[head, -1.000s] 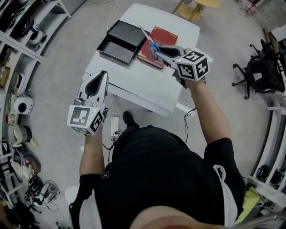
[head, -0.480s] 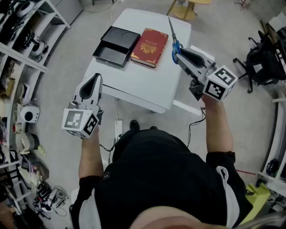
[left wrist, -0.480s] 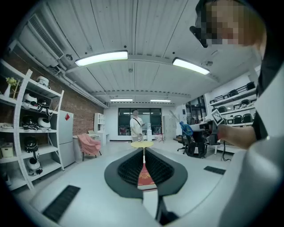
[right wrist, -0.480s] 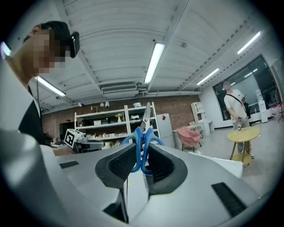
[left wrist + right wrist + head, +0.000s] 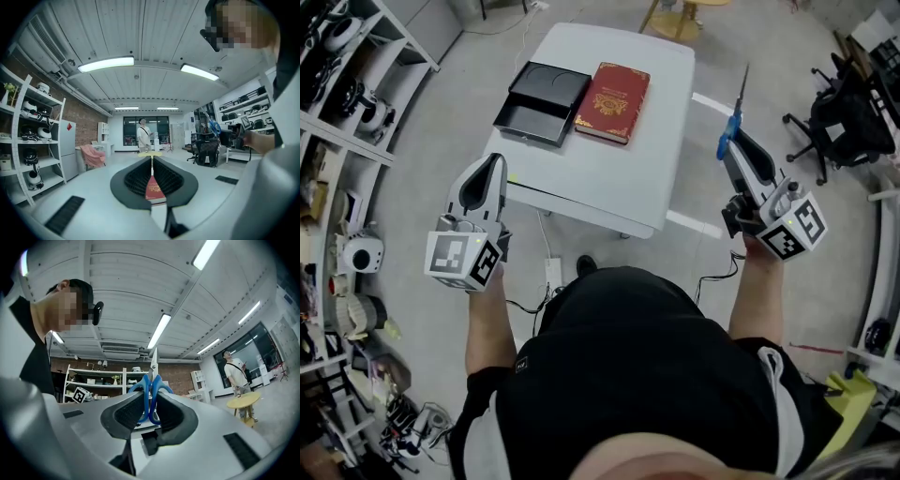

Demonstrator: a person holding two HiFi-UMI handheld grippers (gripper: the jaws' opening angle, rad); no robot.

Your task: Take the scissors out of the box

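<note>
Right claw (image 5: 149,405): we read the pads as closed on the blue handle loops of the scissors (image 5: 151,363). The blades run on past the tips, along the claw's own line. Left claw (image 5: 152,159): tips together, nothing held. Past it we see only the red book (image 5: 612,101).

Head view: the scissors are clear of the box (image 5: 539,98), held in the air off the right edge of the desk (image 5: 609,183), over the floor. Their long axis points away from the person, blade tips furthest out. The box sits open on the far left part of the desk, just beside the book and well apart from the right claw.

Judgement: we take the extraction as done; what is left, if anything, is a set-down. The desk lies to the left of the right claw, so that hand would carry the scissors leftward over the edge. The left hand hovers by the near left corner, idle. Risk: the loops may pivot between the pads if the claw tilts.
</note>
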